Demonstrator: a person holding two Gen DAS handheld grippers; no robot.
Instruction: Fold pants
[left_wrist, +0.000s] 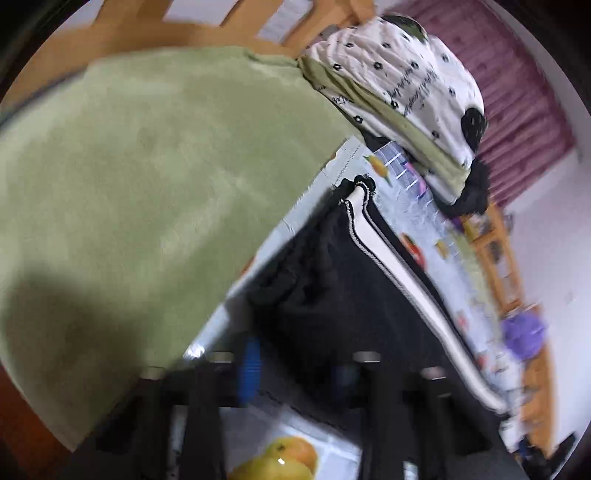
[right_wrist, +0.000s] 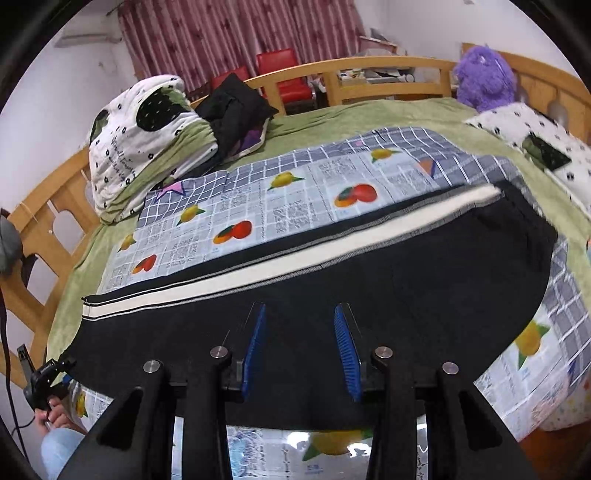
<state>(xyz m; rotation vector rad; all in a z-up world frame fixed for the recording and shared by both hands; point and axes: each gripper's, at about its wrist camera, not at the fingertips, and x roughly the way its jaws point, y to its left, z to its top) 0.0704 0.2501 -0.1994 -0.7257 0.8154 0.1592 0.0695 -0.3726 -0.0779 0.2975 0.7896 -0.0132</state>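
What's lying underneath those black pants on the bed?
The black pants lie on a fruit-printed checked sheet, which is spread over a green blanket. The part of the sheet directly beneath the pants is covered, so anything there cannot be seen.

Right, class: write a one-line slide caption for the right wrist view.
Open right gripper poised over black pants laid flat on a fruit-print sheet.

place: we see a home bedroom | signs: wooden bed (right_wrist: 388, 68), green blanket (right_wrist: 332, 114), folded quilt (right_wrist: 140, 125), curtains (right_wrist: 240, 33), purple plush toy (right_wrist: 484, 79)
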